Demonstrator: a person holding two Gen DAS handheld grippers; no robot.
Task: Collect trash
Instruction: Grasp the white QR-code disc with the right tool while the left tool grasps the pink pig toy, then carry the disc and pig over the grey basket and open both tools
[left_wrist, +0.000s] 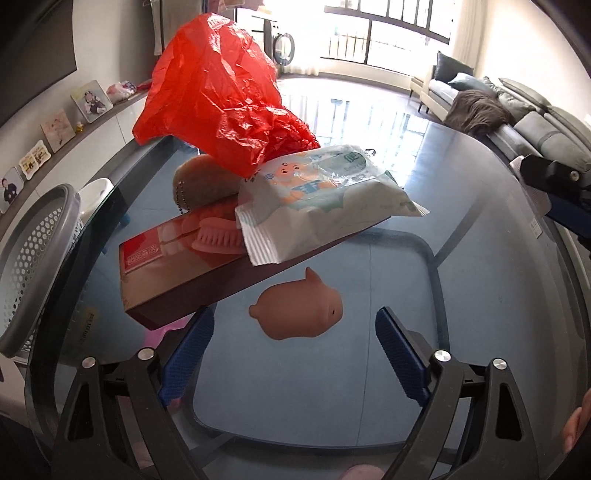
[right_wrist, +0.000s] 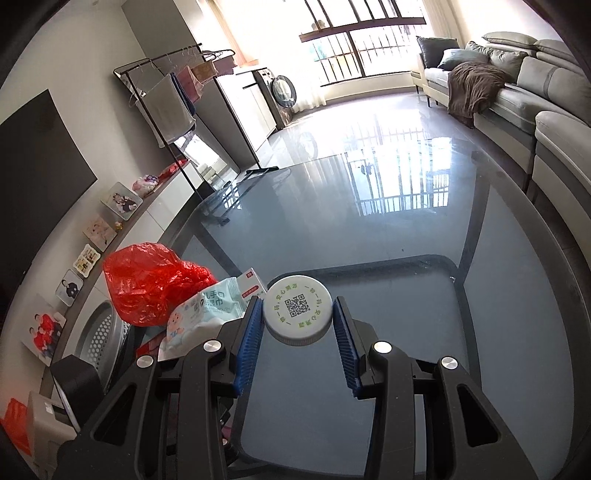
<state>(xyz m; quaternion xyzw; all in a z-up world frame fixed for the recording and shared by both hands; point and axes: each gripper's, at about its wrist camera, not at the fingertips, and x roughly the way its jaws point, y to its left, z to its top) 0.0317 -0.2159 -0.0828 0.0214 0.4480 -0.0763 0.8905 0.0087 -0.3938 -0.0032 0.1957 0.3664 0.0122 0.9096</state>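
- Your left gripper had black angular arms, round silver screws and ribbed blue pads.
- Your right gripper matched it: black frame, silver screws, ribbed blue pads.
- Bare skin showed at the left view's lower edge.

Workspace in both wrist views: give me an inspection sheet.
Surface: glass table, glossy.
Job's things: red plastic bag, wet-wipe pack, white lid with QR code.
Clutter: red box, pink brush, pink pig toy, brown plush.
Grippers: left tool open near the pig; right tool astride the lid, contact unclear.
Cables: nothing seen.
Surroundings: perforated bin, sofa, photo shelf.
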